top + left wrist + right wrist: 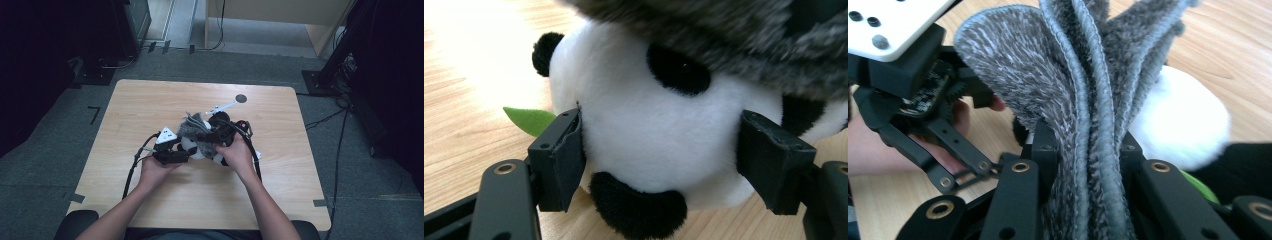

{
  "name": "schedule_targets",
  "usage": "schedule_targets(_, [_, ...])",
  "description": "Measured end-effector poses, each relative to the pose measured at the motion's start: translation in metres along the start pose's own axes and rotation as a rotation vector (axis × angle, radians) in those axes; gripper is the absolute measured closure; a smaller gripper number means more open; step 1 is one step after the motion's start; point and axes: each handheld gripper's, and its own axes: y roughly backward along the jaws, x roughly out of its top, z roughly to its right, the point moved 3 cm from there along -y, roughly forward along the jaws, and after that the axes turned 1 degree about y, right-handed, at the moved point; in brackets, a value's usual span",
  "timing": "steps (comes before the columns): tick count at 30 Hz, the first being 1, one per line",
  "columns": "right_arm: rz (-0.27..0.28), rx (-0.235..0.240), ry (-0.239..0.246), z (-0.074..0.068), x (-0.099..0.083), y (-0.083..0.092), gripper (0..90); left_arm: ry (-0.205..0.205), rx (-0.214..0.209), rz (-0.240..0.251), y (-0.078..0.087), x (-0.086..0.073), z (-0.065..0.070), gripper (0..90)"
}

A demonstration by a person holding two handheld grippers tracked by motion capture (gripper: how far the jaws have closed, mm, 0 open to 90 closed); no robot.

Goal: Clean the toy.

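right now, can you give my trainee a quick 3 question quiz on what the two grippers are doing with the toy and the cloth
1. True or false: the left gripper has its jaws on either side of the panda plush toy.
2. What is the right gripper shut on? A) grey fuzzy cloth B) green leaf C) cable
3. Fill in: the cloth lies over the panda's ____.

Key: 1 true; 2 A; 3 head
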Motion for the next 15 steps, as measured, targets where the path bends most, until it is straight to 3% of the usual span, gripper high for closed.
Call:
schedule_targets(7, [0.028,-0.040,-0.053,0.022,-0.006,0.026,72.2,0.008,-0.015,-0.022,-0.001,0.001,-0.003,25.3])
schedule_targets(15, [0.129,-0.019,-0.116,0.037,-0.010,0.065,72.4,0.015,-0.030,-0.018,-0.002,0.002,-0.004,25.2])
